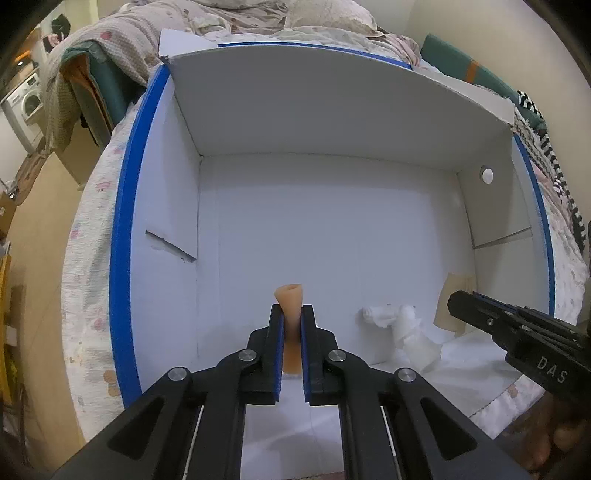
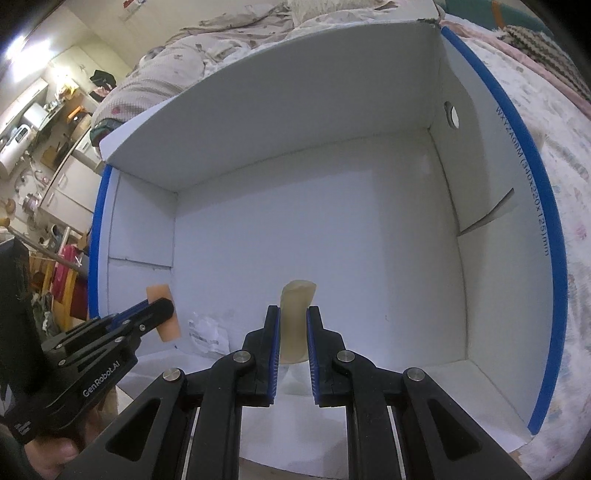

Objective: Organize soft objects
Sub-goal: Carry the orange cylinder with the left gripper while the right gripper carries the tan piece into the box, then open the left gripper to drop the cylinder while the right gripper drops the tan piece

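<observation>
My left gripper [image 1: 292,314] is shut on an orange-tan soft pad [image 1: 290,325], pinched so it curls. It is held over the near edge of a white cardboard box with blue rims [image 1: 123,221]. My right gripper [image 2: 293,314] is shut on a pale beige soft pad [image 2: 295,325] over the same box [image 2: 550,258]. The left gripper with its orange pad [image 2: 162,317] shows at the left of the right wrist view. The right gripper [image 1: 454,299] with its beige pad [image 1: 452,299] shows at the right of the left wrist view. A crumpled white wrapper [image 1: 402,328] lies inside the box near the front.
The box sits on a bed with a floral quilt [image 1: 92,258] and bunched bedding [image 1: 221,22] behind. A striped cloth [image 1: 554,177] lies to the right. A washing machine [image 1: 27,99] and shelves [image 2: 55,155] stand at the far left.
</observation>
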Demonstrator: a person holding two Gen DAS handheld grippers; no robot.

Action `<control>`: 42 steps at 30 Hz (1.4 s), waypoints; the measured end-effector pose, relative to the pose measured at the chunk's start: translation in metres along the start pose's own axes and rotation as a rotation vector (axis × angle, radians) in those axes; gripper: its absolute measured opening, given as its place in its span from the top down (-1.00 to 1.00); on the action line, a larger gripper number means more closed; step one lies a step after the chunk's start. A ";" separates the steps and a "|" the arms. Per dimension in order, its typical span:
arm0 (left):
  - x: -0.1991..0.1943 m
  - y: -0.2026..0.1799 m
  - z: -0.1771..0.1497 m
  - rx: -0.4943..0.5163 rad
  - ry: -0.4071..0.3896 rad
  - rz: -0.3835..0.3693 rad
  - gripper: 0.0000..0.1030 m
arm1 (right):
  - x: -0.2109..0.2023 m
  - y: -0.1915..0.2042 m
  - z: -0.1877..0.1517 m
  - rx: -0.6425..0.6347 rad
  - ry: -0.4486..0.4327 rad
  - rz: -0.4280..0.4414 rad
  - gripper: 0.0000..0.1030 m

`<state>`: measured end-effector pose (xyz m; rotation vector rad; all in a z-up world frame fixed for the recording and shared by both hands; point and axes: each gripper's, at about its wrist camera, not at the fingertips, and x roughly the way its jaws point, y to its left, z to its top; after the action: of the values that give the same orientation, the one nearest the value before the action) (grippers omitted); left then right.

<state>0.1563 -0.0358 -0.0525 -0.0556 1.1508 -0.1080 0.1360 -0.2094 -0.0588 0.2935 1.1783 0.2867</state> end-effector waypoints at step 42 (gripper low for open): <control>-0.028 -0.005 0.001 0.018 -0.102 0.049 -0.23 | -0.025 0.008 0.008 -0.027 -0.153 -0.007 -1.00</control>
<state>0.1460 -0.0378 -0.0262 -0.0170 1.0482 -0.0715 0.1341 -0.2123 -0.0312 0.2830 1.0241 0.2694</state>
